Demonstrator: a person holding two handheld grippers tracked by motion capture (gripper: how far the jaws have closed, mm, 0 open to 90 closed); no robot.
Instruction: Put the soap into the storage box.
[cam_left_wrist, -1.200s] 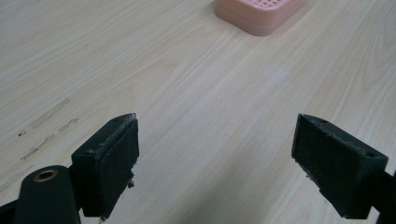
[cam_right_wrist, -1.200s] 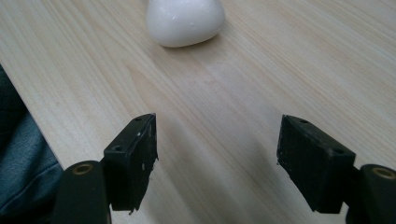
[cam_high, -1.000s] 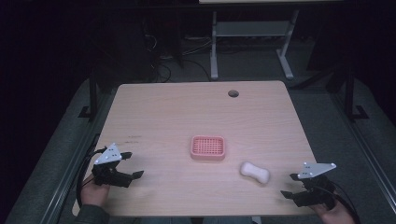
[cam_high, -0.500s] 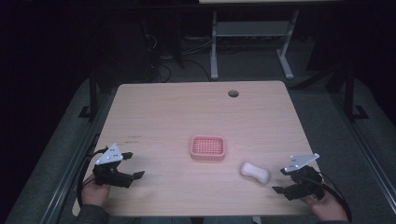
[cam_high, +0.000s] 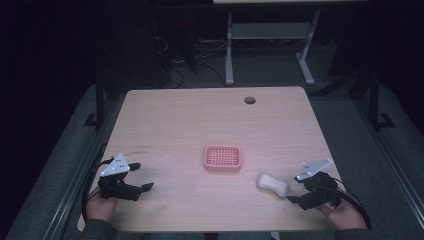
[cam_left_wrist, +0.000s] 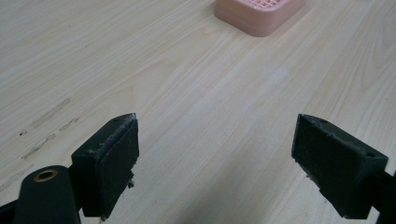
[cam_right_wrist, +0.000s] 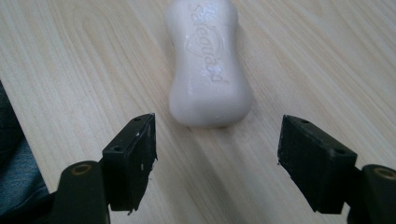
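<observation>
A white bar of soap (cam_high: 272, 184) lies on the wooden table (cam_high: 200, 120), right of a pink grid-topped soap dish (cam_high: 223, 158) near the middle. My right gripper (cam_high: 296, 189) is open just right of the soap. In the right gripper view the soap (cam_right_wrist: 208, 60) lies lengthwise just ahead of the open right gripper (cam_right_wrist: 217, 158), apart from both pads. My left gripper (cam_high: 141, 176) rests open near the front left edge, with bare wood between the open left gripper's (cam_left_wrist: 215, 158) pads and the dish (cam_left_wrist: 259, 14) far ahead.
A round cable hole (cam_high: 249, 100) sits near the table's far edge. Beyond it stand desk legs (cam_high: 229, 50) on a dark floor. The table's front edge lies right behind both hands.
My right gripper has moved left and slightly forward, closing in on the soap. The left gripper, soap and dish have stayed put.
</observation>
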